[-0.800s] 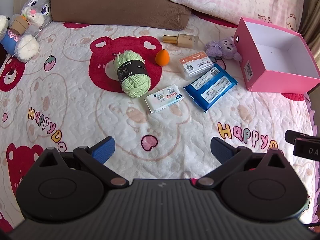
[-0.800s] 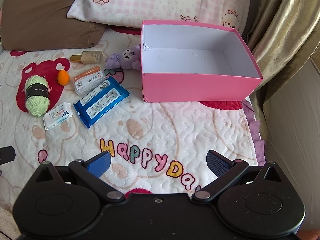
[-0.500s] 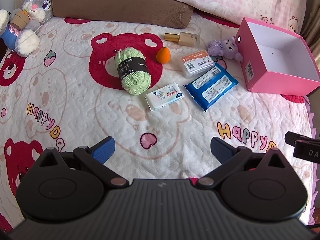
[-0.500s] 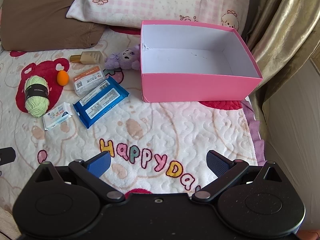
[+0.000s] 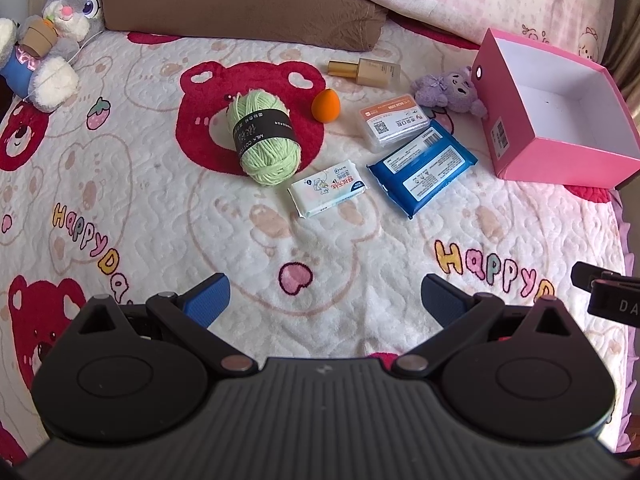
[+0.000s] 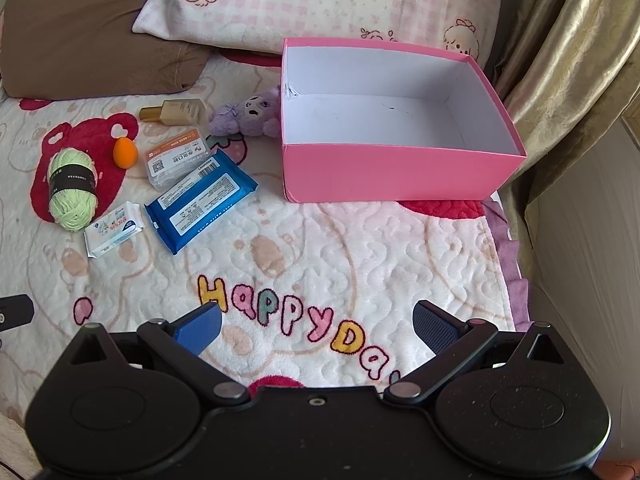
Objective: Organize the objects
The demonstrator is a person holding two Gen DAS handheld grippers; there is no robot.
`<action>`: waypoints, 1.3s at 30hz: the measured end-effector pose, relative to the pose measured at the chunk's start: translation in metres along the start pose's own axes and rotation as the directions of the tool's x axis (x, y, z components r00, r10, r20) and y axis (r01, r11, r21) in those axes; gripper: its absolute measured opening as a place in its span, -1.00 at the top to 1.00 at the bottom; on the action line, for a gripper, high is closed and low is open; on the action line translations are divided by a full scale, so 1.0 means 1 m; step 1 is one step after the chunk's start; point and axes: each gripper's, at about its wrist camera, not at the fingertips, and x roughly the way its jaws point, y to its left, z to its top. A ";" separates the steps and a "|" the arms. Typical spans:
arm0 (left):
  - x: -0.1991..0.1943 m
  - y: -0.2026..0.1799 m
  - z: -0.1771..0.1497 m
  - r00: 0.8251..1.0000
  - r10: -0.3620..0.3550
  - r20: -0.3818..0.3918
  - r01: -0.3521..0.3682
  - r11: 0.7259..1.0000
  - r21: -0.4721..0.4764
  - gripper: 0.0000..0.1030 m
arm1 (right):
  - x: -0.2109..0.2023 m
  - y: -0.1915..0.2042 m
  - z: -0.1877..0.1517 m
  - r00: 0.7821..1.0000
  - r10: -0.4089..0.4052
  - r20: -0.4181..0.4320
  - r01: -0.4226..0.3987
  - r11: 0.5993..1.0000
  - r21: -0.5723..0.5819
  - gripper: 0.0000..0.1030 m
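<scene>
Near the bed's (image 5: 140, 184) right edge we see a pink box (image 6: 384, 176); both our left tool (image 5: 324, 300) and right tool (image 6: 316, 328) gape wide, holding nothing.

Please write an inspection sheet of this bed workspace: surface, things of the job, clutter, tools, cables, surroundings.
Surface: printed bear blanket, soft.
Job's things: pink box, nothing inside; green yarn, orange sponge, bottle, small case, blue pack, white pack, purple plush touching the box.
Clutter: rabbit plush at the far corner.
Tools: left tool and right tool open, holding nothing.
Cables: nothing seen.
Surroundings: pillows, curtain.
</scene>
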 end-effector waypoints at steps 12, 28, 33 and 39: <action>0.004 -0.005 -0.001 1.000 0.002 -0.004 -0.002 1.000 0.003 -1.00 | 0.002 -0.002 0.001 1.000 -0.002 -0.011 0.002 1.000 0.002 -0.99; 0.008 -0.011 0.003 0.999 0.012 -0.032 -0.012 1.000 0.001 -1.00 | 0.000 -0.002 0.000 1.000 -0.001 -0.007 0.001 1.000 0.001 -0.99; 0.008 -0.010 0.005 0.999 0.013 -0.042 -0.013 1.000 0.000 -1.00 | 0.000 -0.002 0.000 1.000 0.001 -0.009 -0.001 1.000 0.000 -0.99; 0.006 -0.008 0.006 0.999 0.008 -0.039 -0.008 1.000 0.004 -1.00 | 0.000 -0.001 0.000 1.000 0.001 -0.012 -0.001 1.000 -0.004 -0.99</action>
